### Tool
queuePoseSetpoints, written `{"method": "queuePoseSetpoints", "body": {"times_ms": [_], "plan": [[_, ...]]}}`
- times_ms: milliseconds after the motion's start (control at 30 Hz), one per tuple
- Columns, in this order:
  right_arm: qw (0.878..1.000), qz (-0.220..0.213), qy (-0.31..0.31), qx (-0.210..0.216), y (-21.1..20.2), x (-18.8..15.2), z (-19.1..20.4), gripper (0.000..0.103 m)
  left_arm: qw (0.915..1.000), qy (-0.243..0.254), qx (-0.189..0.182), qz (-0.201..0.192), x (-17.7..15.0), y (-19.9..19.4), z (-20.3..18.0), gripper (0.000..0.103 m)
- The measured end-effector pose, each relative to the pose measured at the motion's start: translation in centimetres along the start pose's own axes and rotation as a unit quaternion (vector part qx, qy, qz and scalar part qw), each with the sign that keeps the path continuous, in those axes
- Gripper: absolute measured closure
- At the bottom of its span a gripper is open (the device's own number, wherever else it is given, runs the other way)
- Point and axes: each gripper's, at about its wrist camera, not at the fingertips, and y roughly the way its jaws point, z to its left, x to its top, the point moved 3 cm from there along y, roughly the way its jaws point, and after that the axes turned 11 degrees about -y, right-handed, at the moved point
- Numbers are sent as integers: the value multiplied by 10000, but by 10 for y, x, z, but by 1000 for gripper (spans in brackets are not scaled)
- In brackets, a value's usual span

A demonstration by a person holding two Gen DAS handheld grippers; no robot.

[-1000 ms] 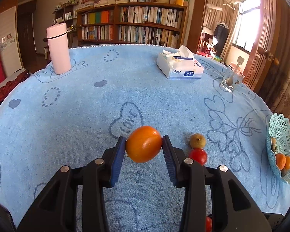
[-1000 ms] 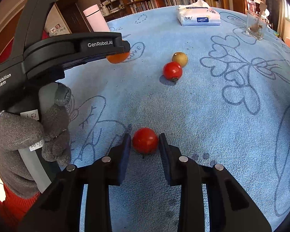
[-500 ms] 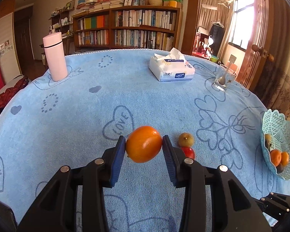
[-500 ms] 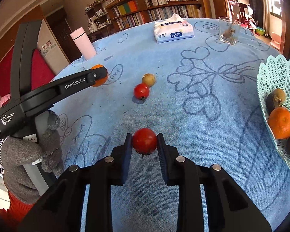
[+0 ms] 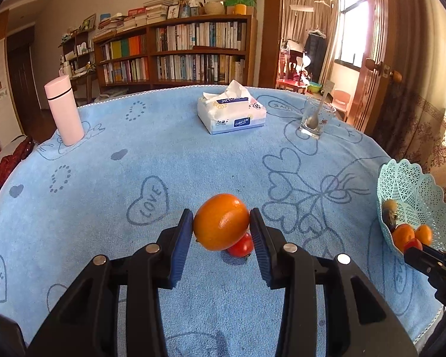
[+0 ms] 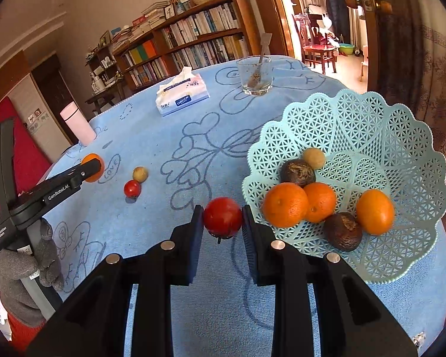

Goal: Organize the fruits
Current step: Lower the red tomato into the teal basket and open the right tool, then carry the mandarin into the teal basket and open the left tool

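My left gripper (image 5: pixel 221 227) is shut on an orange (image 5: pixel 220 221) and holds it above the blue tablecloth. A red tomato (image 5: pixel 241 245) lies on the cloth just behind it, partly hidden. My right gripper (image 6: pixel 222 218) is shut on another red tomato (image 6: pixel 222 216), held off the cloth just left of the mint lattice fruit basket (image 6: pixel 386 136). That basket holds three oranges (image 6: pixel 285 204), two dark brown fruits (image 6: pixel 343 231) and a small tan fruit (image 6: pixel 313 157). In the right wrist view a tomato (image 6: pixel 132 188) and a tan fruit (image 6: pixel 140 174) lie on the cloth, with the left gripper (image 6: pixel 89 170) beyond them.
A tissue pack (image 5: pixel 231 116), a glass with a spoon (image 5: pixel 315 117) and a pink flask (image 5: pixel 64 110) stand toward the far side of the round table. A person's grey-gloved hand (image 6: pixel 23 270) holds the left gripper. The basket (image 5: pixel 413 199) sits at the table's right edge.
The right gripper lifted its tomato off the cloth and carried it right, up to the basket. The left gripper also drifted right with the orange, now covering the loose fruits.
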Motion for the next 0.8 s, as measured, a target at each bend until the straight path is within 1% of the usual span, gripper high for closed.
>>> {"method": "queuePoseSetpoints", "body": {"times_ms": [200,333,467,533,600,667,800], "plan": [[9992,-80,253,-306,-11,-4,-36,76,9998,182,-88,1,0,-1,-21,63],[9984,-72,353,-433,-12,-8,-49,76,9994,301,-174,21,-1,-1,-35,63],[9977,-51,482,-468,-12,-12,-59,76,9989,413,-241,38,-2,0,-49,63],[9973,-63,575,-456,-13,-13,-64,72,9985,472,-278,50,-3,0,-55,63],[9965,-115,662,-500,-15,-13,-70,63,9980,535,-324,69,-4,1,-62,63],[9955,-193,745,-548,-18,-13,-75,60,9974,603,-377,87,-6,1,-69,63],[9940,-310,842,-633,-24,-12,-85,60,9960,735,-499,133,-9,2,-84,63]]}}
